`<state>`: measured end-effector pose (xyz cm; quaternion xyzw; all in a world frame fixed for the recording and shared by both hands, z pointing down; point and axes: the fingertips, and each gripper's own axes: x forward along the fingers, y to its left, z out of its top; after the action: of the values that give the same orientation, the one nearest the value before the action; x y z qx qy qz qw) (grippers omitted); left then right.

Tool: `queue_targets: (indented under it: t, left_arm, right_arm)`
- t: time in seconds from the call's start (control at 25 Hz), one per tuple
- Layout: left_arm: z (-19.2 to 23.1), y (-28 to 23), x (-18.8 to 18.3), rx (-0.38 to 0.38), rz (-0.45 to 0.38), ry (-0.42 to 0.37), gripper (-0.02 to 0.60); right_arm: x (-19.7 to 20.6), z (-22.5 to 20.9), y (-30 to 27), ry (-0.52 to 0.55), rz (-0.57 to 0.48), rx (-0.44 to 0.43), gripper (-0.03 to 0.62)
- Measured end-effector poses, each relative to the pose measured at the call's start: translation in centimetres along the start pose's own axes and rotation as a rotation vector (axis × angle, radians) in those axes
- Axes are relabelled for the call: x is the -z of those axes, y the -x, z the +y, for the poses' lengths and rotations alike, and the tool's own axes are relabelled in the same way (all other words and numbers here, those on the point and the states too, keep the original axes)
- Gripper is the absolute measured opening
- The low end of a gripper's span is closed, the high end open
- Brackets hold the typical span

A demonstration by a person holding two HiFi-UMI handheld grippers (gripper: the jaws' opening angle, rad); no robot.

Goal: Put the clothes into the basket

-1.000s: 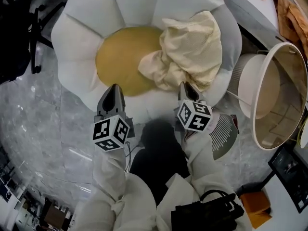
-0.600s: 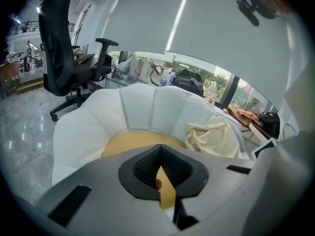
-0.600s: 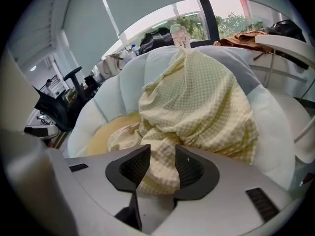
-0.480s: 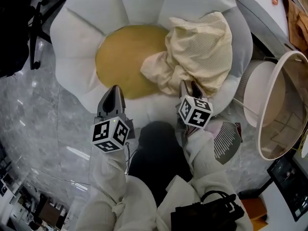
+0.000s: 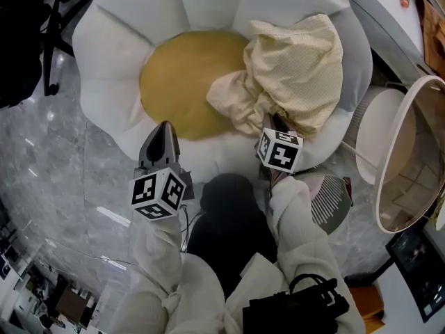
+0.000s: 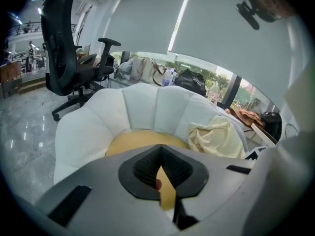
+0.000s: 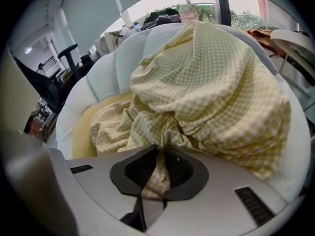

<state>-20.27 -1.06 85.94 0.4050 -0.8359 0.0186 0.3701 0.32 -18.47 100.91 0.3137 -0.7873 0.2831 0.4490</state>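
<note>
The pale yellow checked garment (image 5: 295,72) lies crumpled on the right side of a flower-shaped cushion chair (image 5: 118,47). It is heaped over the white petals just beyond the right gripper (image 5: 270,122), and one fold spills leftward onto the chair's round yellow seat centre (image 5: 181,82). The right gripper view shows the near edge of the garment (image 7: 211,87) gathered into the right gripper (image 7: 160,163). Its fingers have just been closing and now pinch a fold of the checked cloth between the dark pads, with the rest of the cloth piled up directly ahead of them. The left gripper (image 5: 164,132) hovers to the left of the right one, over the chair's near petal, and its tip points at the yellow centre. In its own view the left gripper (image 6: 162,170) has its fingers drawn together on nothing. Only the yellow seat shows through the slit, and the garment (image 6: 216,139) sits ahead and to the right, well clear of them. The white laundry basket (image 5: 375,141) stands on the grey marble floor (image 5: 55,172) to the right of the right fingers, beside the chair and apart from the garment, with its wide mouth open to the camera. White sleeves (image 5: 299,214) run back from both grippers. A black office chair (image 6: 59,58) stands far off to the left of the left fingers.
</note>
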Motion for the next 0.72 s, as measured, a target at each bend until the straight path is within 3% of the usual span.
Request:
queue_targets:
  t: [0.12,0.4,0.72]
  left_arm:
    - [0.1,0.3,0.2,-0.001,0.01,0.011,0.006]
    - [0.2,1.9,-1.1,-0.019,0.05,0.031,0.006]
    - [-1.8,7.0,-7.2,-0.018,0.125,0.044,0.006]
  right_arm:
    - [0.3,0.2,-0.2,0.047,0.016,0.011,0.044]
    - [-1.6,0.3,2.6,-0.003,-0.053,-0.018,0.029]
    - [-6.2,1.9,11.4,-0.026,-0.043,-0.008,0.029]
